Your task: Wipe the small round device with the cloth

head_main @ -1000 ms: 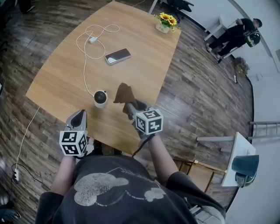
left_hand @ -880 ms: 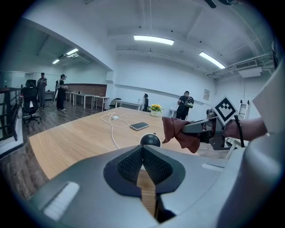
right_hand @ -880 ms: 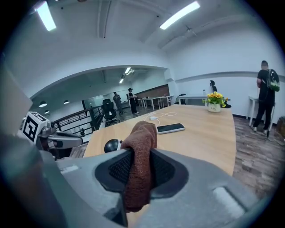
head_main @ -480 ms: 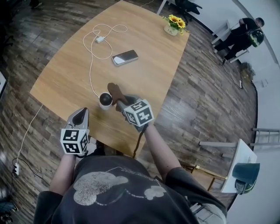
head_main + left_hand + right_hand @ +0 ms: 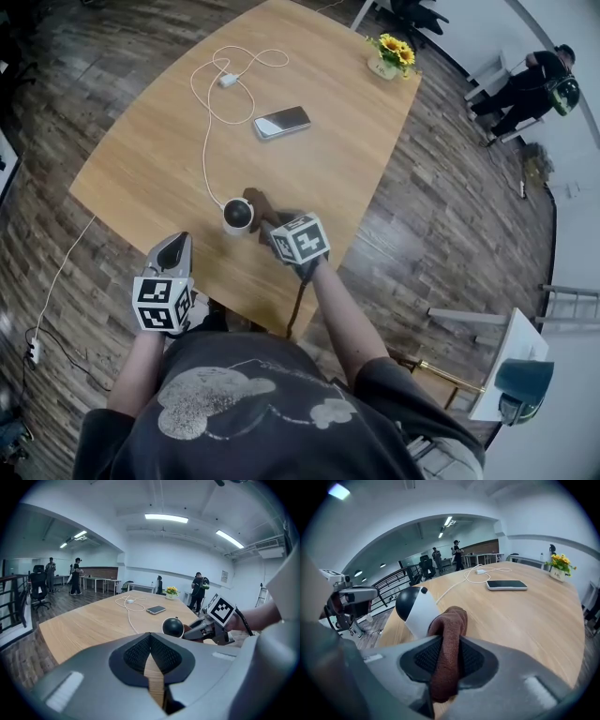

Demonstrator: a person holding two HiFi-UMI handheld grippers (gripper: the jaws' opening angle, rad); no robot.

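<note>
The small round device (image 5: 238,216) is white with a black dome top and stands near the table's front edge, a white cable running from it. It shows again as the device (image 5: 416,610) and the device (image 5: 173,627). My right gripper (image 5: 267,225) is shut on the brown cloth (image 5: 447,641), whose bunched end (image 5: 258,203) lies against the device's right side. My left gripper (image 5: 172,253) hangs shut and empty at the table's front edge, left of the device; its jaws meet with only bare wood showing past them.
On the wooden table (image 5: 169,141) lie a phone (image 5: 281,122), a white charger and cable (image 5: 225,84), and a pot of sunflowers (image 5: 392,54) at the far corner. People stand in the room's background. A teal cup (image 5: 521,386) sits on a side stand.
My right gripper has carried the cloth leftward and down until it sits against the device's side. The left gripper has hardly moved.
</note>
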